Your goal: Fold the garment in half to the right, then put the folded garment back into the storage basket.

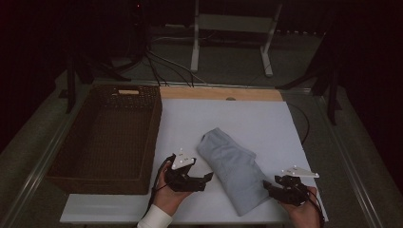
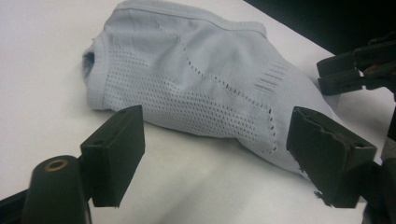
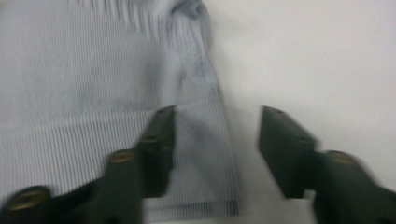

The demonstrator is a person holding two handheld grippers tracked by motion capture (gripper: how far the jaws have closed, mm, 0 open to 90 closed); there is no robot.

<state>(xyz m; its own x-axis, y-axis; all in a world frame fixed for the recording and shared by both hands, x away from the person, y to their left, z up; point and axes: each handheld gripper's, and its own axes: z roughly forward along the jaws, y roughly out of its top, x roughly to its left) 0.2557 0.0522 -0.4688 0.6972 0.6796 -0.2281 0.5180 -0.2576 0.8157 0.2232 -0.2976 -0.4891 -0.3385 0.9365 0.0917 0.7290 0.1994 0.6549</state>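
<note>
a pale blue folded garment [image 2: 196, 84] lies across the upper middle of the frame on the white tabletop [image 2: 37, 70]. the left gripper [image 2: 215, 154] has its jaws spread wide below it. the other gripper [image 2: 359, 67] sits at right edge.

Folded garment [image 1: 231, 167] on table [image 1: 266, 123], basket [image 1: 109, 137] at its left, left claw [image 1: 207, 178] and right claw [image 1: 267, 187] flanking garment
</note>
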